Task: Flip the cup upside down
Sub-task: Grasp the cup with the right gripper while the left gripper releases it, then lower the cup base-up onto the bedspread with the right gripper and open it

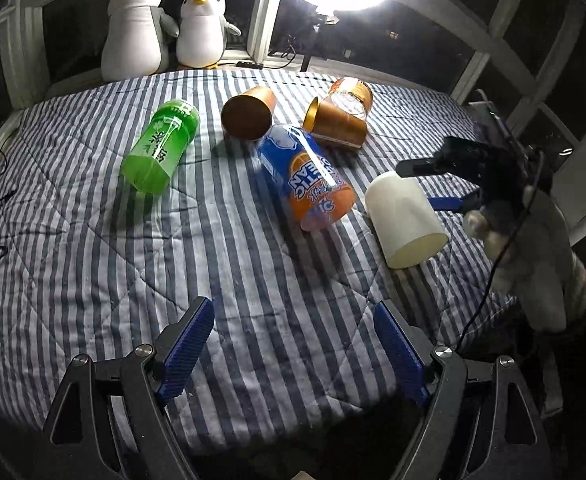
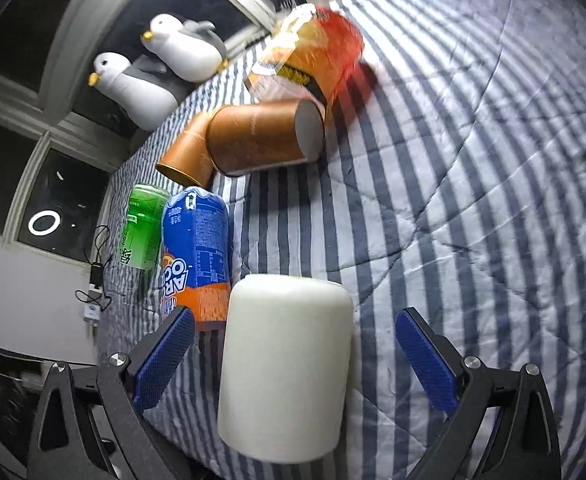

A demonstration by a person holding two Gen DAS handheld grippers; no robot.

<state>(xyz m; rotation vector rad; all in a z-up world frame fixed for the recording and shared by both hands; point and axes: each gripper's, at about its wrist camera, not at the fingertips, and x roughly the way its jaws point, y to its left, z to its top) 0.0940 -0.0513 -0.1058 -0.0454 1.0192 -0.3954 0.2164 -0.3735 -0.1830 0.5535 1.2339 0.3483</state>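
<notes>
Nothing was flipped yet: the white cup (image 2: 285, 364) lay sideways between the right gripper's (image 2: 297, 368) spread, unclosed fingers (image 2: 165, 360).

Beyond the right gripper's jaws, the farthest orange cup (image 2: 317, 52) is motion-blurred, its print unreadable. The white cup (image 2: 285, 376) between them hides part of the blue-orange cup (image 2: 197, 248), cutting its lettering short.

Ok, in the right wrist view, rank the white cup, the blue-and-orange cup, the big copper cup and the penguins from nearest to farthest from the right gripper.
From the right gripper:
1. White cup, lying between the open fingers.
2. Blue-and-orange cup, just beyond, to the left.
3. Big copper cup, farther up the striped quilt, centre.
4. Penguins, at the window, upper left.
</notes>
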